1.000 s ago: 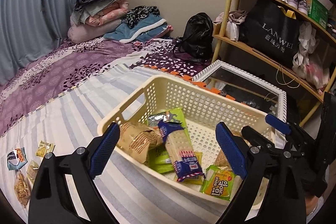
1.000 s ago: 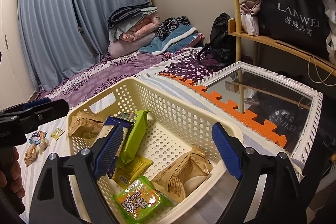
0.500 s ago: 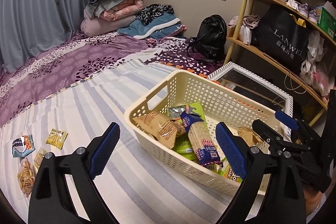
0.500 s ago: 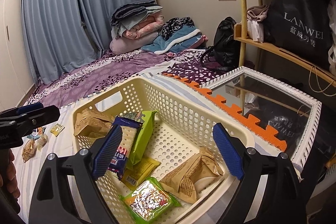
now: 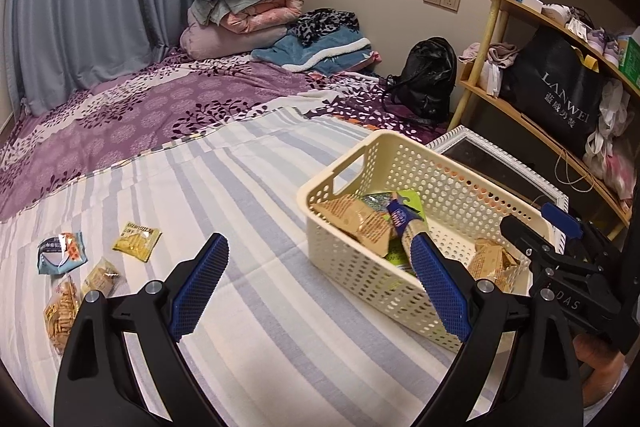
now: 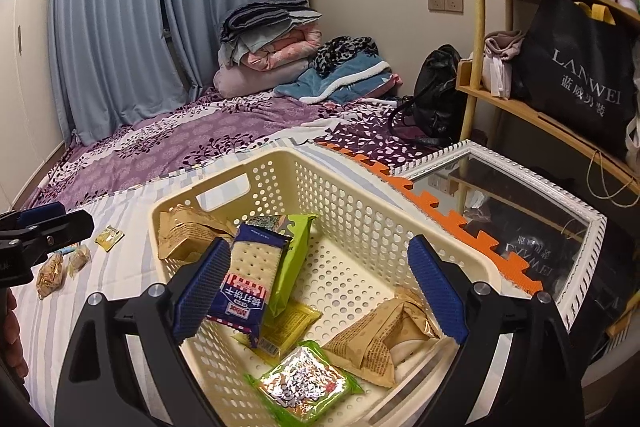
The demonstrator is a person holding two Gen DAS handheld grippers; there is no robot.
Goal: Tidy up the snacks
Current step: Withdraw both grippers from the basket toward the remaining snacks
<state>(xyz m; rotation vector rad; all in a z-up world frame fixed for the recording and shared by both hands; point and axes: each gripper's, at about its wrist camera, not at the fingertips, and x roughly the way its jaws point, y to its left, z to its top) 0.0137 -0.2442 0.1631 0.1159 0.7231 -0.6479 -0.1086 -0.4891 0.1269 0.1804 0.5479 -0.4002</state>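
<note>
Hovering wide open, right gripper (image 6: 320, 291) above basket (image 6: 360, 187); left gripper (image 5: 320, 287) open

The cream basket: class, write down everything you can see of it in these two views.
The cream basket is rectangular, looks like plastic, with perforated walls and floor, a rolled rim and a cut-out handle slot in one end wall. It sits upright on the striped sheet near the bed's edge, beside a white-framed mirror. Inside lie several snack packets, including a blue cracker pack leaning against a green one. Neither hand-held gripper visibly touches it.
</note>
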